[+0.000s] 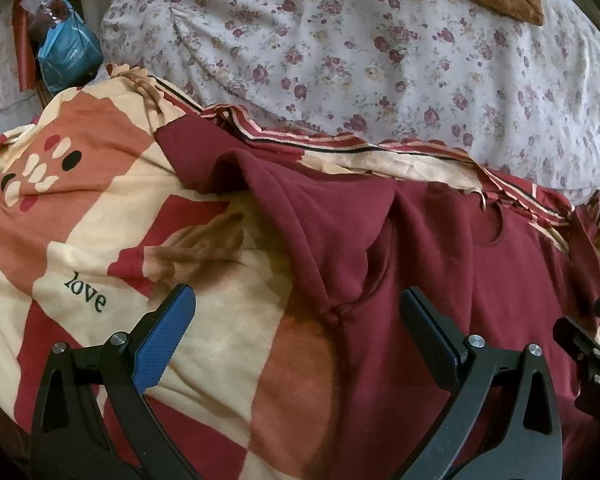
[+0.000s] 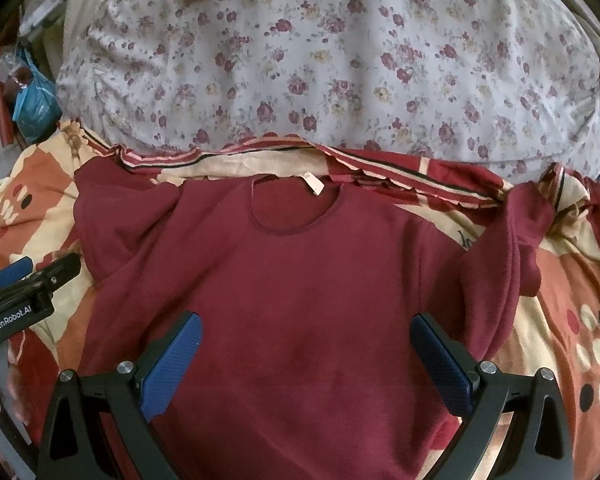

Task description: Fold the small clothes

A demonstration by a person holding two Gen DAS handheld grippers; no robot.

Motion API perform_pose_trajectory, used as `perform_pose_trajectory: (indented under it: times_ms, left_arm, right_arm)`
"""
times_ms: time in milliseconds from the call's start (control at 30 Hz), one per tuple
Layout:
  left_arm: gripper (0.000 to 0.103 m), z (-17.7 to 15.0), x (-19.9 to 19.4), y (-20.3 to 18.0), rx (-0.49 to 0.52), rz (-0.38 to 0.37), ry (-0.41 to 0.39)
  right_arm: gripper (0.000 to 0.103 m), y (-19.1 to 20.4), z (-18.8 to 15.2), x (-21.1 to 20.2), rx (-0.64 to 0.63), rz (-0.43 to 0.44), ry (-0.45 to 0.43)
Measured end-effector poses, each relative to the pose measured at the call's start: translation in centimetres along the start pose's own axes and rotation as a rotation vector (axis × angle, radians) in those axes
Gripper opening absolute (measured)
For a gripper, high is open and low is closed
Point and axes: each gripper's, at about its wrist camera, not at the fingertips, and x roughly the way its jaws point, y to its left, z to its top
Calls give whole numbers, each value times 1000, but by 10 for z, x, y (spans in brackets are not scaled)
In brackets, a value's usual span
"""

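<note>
Both claws, left (image 1: 296,320) and right (image 2: 306,350), gape above maroon shirt (image 2: 300,280)

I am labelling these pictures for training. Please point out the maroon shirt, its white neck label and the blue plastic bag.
maroon shirt (image 2: 300,280): right wrist view, middle of the chest.
white neck label (image 2: 314,184): right wrist view, label inside the collar.
blue plastic bag (image 1: 70,54): left wrist view, front of the bag.
</note>
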Motion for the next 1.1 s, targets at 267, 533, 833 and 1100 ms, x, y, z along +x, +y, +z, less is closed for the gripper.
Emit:
perform_pose_trajectory:
  times_ms: [267, 533, 833, 1100]
  left_arm:
    - [102, 0, 0, 3, -9, 5, 0]
    - [102, 2, 2, 7, -12, 9, 7]
    - [102, 2, 3, 4, -8, 7, 11]
    - [102, 1, 2, -3, -2, 5, 9]
  right_arm:
    - [103, 3, 1, 1, -7, -1, 8]
    - [103, 5, 0, 4, -10, -3, 3]
    - [103, 0, 0, 7, 10, -13, -7]
    - [103, -3, 0, 7, 18, -26, -9]
